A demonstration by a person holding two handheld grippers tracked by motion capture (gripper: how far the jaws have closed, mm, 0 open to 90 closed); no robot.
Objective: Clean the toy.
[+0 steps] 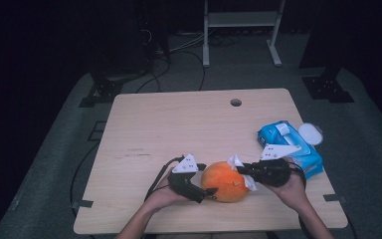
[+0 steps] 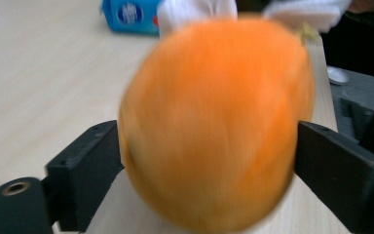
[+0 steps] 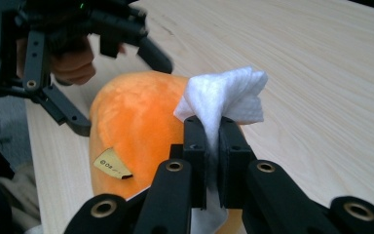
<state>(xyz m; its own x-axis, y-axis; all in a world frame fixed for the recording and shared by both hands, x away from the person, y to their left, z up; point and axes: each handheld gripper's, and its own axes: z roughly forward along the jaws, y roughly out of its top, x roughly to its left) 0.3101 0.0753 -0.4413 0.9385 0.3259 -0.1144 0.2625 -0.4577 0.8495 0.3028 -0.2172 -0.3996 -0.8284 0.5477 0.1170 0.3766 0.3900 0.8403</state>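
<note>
Plush orange [image 1: 223, 181] is lying low-centre on the worktop [image 1: 179, 124]. Right tongs [image 3: 213, 146] are pinching a wipe [image 3: 226, 95] against its side; left tongs [image 1: 210, 191] are gaping wide round it, pads w/o clear contact. Wiping looks underway, prob. much surface left.

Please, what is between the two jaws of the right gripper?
A folded white wipe is pinched between the shut jaws of the right gripper, just in front of the orange plush ball. The right gripper view shows this.
</note>
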